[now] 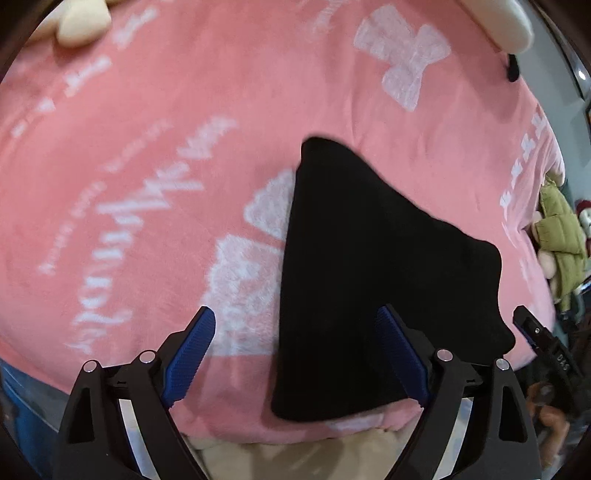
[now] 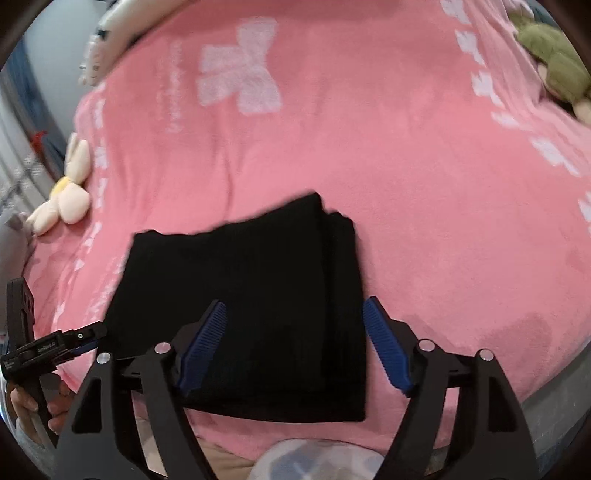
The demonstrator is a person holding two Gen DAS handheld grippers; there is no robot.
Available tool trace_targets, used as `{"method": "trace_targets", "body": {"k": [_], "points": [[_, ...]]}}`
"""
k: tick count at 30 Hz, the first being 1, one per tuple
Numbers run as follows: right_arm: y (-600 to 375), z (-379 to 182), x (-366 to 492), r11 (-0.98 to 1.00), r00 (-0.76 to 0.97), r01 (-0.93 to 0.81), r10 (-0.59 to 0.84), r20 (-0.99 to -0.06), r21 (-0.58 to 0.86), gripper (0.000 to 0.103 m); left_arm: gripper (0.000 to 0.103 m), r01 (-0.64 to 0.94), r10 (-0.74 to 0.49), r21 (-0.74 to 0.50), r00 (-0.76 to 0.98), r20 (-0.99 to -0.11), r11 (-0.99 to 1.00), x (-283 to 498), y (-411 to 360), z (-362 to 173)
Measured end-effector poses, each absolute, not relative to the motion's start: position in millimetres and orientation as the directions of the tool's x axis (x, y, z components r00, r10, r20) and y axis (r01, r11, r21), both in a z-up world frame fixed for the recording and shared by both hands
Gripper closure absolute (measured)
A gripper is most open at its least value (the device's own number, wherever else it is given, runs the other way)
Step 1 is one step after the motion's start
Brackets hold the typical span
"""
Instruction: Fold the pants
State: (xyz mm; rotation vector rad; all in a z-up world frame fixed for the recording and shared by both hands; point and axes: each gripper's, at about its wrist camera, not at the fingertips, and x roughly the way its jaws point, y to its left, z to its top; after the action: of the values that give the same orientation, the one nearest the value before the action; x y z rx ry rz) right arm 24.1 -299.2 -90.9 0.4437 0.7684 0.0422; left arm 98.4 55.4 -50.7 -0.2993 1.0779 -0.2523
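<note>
The black pants (image 1: pixel 373 266) lie folded into a compact block on the pink blanket (image 1: pixel 184 147). In the right wrist view the pants (image 2: pixel 251 295) show stacked layers along their right edge. My left gripper (image 1: pixel 295 325) is open and empty above the pants' left edge. My right gripper (image 2: pixel 293 317) is open and empty above the pants' near right part. The left gripper also shows in the right wrist view (image 2: pixel 55 345) at the far left, with a hand on it. The tip of the right gripper shows at the right in the left wrist view (image 1: pixel 535 328).
A cream flower plush (image 2: pixel 66 192) lies at the blanket's left edge. A green and cream plush toy (image 2: pixel 554 62) sits at the far right; it also shows in the left wrist view (image 1: pixel 561 236). A white pillow (image 1: pixel 509 22) lies at the top.
</note>
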Motion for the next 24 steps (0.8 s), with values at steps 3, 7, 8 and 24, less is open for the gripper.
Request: {"method": "trace_targets", "body": {"k": [3,7,8,24], "points": [[-307,-117,36,0.872,0.681,0.134,0.264,-0.683,0.471,0.027,0.016,0.043,-0.433,-0.453,0.386,-0.815,0.891,110,53,-73],[-304,-136,43,0.806,0.688,0.112,0.359,-0.631,0.581,0.058,0.061,0.094,-0.455,-0.464,0.442,-0.773,0.881,111,46,-73],[-301,-129,42,0.807,0.692,0.104,0.361,-0.625,0.581,0.065,0.063,0.132,-0.489,-0.484,0.434,-0.757,0.865,112,43,-71],[-257,-81,-26,0.866,0.718,0.042,0.321,-0.618,0.498,0.051,0.053,0.020,-0.255,-0.284,0.500,-0.827,0.959,24,108,-39]]}}
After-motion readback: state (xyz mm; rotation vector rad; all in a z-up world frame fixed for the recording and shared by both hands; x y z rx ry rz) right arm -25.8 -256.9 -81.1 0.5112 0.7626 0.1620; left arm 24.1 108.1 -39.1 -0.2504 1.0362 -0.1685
